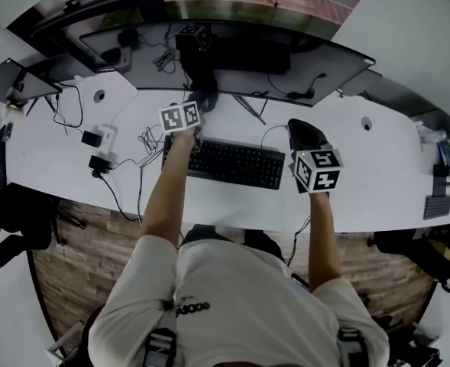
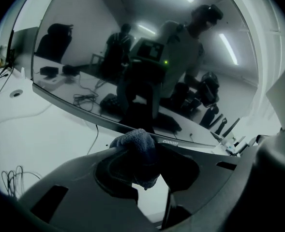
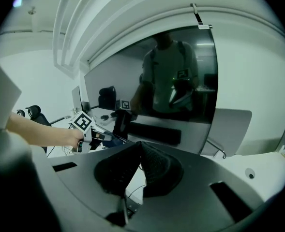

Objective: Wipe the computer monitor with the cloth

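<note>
I've got the left gripper [image 2: 141, 154] clamped on the cloth [image 2: 135, 141] at the bottom edge of the monitor [image 2: 132, 52] — wipe looks barely begun, next move is a sweep up across the screen — right gripper [image 3: 138, 146] jaws together, empty.

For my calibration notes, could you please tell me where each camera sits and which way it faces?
Head view: on the person's head, looking steeply down at desk, keyboard and monitor; left forearm, right forearm, left tool and right tool show.
Left gripper view: on the left tool, facing the monitor's lower edge; jaws shut on the cloth.
Right gripper view: on the right tool, facing the monitor's screen; jaws together, empty; the left forearm shows.
Shared: all three show the monitor.
</note>
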The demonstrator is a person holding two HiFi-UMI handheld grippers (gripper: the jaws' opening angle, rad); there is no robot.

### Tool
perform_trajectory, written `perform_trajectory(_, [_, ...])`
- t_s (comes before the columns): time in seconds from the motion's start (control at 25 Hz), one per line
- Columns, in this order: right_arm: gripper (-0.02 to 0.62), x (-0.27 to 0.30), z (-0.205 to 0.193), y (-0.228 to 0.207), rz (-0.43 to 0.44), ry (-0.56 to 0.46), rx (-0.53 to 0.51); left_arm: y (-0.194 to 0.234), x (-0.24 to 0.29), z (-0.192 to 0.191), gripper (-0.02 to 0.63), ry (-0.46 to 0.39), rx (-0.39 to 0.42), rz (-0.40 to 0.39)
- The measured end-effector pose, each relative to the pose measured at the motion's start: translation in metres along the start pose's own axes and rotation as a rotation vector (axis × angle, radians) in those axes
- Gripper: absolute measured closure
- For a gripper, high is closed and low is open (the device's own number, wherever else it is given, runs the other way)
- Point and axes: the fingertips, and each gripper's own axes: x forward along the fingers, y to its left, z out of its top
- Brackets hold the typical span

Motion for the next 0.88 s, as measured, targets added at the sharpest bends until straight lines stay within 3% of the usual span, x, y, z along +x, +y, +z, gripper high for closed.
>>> perform_trajectory(0.28, [0.598,-0.01,-0.016,-0.062,0.027,-0.014,0.023,-0.043,0.031,-0.02,0.485,-0.036,-0.092,-0.006])
perform_trajectory(0.56, [0.598,-0.024,-0.042,-0.117,0.032,-0.013,0.05,-0.092,0.065,-0.036,0.486,-0.115,-0.264,-0.101])
perform_trajectory(0.88, [0.598,-0.044,-0.058,-0.172,0.05,-0.016,0.068,-0.155,0.094,-0.052,0.486,-0.114,-0.278,-0.121])
